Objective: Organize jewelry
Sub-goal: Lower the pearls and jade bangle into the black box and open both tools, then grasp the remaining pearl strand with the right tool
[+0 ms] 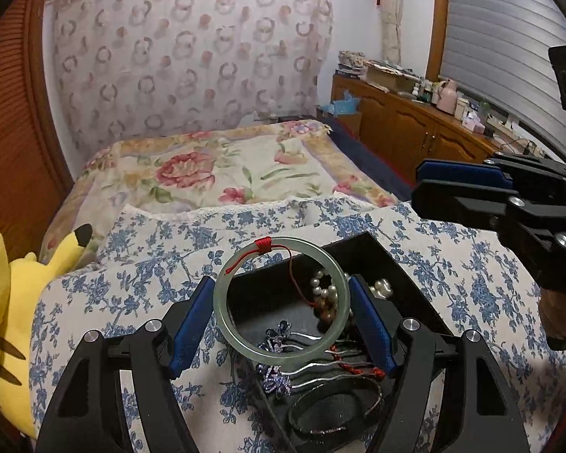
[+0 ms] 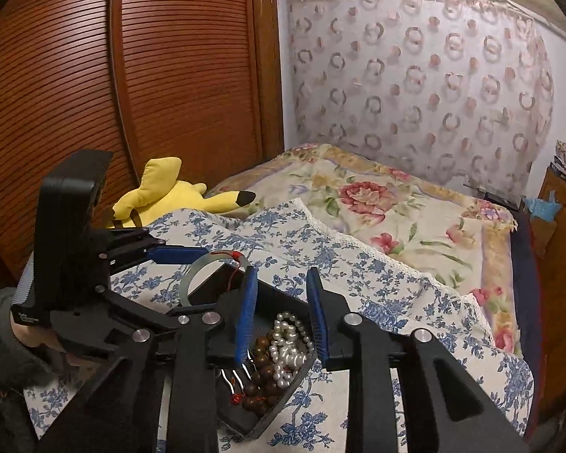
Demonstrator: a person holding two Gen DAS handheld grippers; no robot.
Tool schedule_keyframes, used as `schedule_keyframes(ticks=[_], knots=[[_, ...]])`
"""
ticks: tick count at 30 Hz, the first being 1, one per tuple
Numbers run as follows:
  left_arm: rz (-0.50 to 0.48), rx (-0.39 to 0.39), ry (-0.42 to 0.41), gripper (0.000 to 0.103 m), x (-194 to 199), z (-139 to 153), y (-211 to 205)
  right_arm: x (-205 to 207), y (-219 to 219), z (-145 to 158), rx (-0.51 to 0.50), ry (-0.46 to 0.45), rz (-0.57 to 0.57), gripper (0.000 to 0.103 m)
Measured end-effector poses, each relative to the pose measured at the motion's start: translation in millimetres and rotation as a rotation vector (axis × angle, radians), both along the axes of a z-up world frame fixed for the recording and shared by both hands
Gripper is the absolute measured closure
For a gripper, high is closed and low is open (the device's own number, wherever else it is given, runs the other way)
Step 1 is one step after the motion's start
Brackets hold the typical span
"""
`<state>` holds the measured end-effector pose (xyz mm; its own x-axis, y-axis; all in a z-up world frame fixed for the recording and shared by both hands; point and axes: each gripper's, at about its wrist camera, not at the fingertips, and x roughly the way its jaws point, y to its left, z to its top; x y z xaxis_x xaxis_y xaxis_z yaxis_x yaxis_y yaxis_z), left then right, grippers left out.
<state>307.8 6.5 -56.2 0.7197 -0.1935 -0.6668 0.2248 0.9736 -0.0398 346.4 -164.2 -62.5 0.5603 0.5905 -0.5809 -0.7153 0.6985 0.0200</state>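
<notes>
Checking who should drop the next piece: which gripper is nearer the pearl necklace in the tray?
Right. The right gripper hangs just above the pearl necklace, nothing between its pads. The left gripper sits further back, shut on the jade bangle.

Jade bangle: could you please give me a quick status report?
Left tool shut on jade bangle, above black tray. Right tool open, empty, over pearls. Nothing in the way.

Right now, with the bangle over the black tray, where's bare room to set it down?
The tray's far-left compartment, under the jade bangle gripped by the left gripper, shows a bare floor. Its right side is crowded with pearls and brown beads; hairpins and a dark bangle fill the near part. The blue-flowered cloth right of the tray is bare.
</notes>
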Motion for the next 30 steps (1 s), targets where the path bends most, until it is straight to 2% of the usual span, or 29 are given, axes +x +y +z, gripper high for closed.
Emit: schedule_keyframes(ticks=[7,9,10,15,22,30], knots=[[-0.006,-0.004,0.008,0.034,1,0,-2,-6,-13,-1,-0.002,0.003,-0.039,0.074],[-0.004,-0.009,-0.001,0.031,-1,1,0,-10,-19,-2,0.0,0.005,-0.053,0.074],[-0.002,-0.01,-0.01,0.026,-3,3,0,-14,-23,-3,0.001,0.009,-0.06,0.074],[0.0,-0.007,-0.035,0.026,-17,12,2,-31,-35,-6,-0.001,0.011,-0.088,0.074],[0.008,-0.027,-0.055,0.025,-66,18,11,-77,-56,-18,0.013,0.046,-0.114,0.074],[-0.009,-0.029,-0.035,0.025,-134,-3,11,-131,-68,-53,-0.004,0.115,-0.129,0.074]])
